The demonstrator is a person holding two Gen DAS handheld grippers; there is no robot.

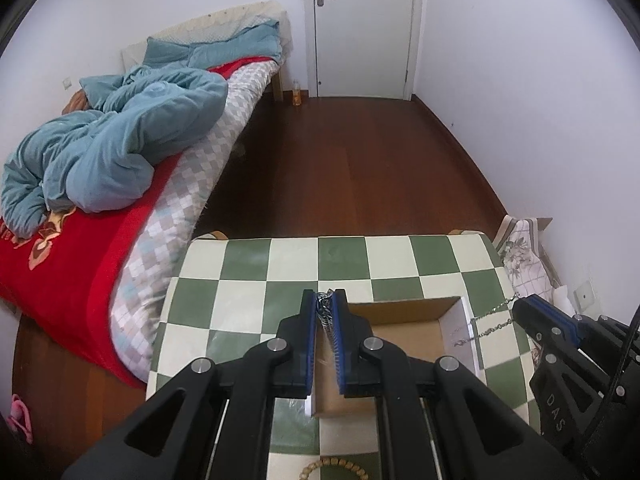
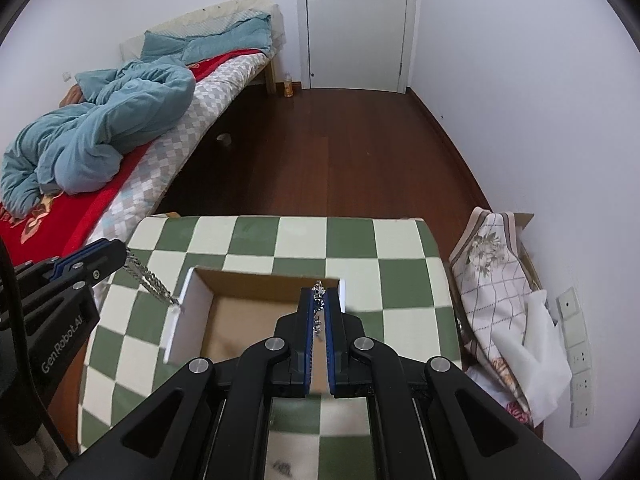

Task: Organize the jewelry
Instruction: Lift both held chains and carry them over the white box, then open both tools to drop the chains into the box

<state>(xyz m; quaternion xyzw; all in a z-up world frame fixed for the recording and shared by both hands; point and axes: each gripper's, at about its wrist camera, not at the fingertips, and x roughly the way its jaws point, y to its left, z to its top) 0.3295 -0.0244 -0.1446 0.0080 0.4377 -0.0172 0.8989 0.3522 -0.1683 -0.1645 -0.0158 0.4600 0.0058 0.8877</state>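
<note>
An open cardboard box (image 1: 452, 312) with white walls sits on the green-and-cream checkered table (image 1: 248, 264); it also shows in the right wrist view (image 2: 192, 296). My left gripper (image 1: 329, 300) is shut on a silver chain (image 1: 325, 312) above the box's left side; in the right wrist view that chain (image 2: 150, 278) hangs from it down to the box's left wall. My right gripper (image 2: 319, 294) is shut on a second thin silver chain (image 2: 318, 308) over the box's far right corner; in the left wrist view that chain (image 1: 486, 320) drapes over the right wall.
A wooden bead bracelet (image 1: 336, 468) lies on the table at the near edge. A bed (image 1: 120, 200) with a blue quilt stands to the left. A floral cloth in a carton (image 2: 496, 280) stands right of the table. Wooden floor and a white door (image 2: 356, 20) lie beyond.
</note>
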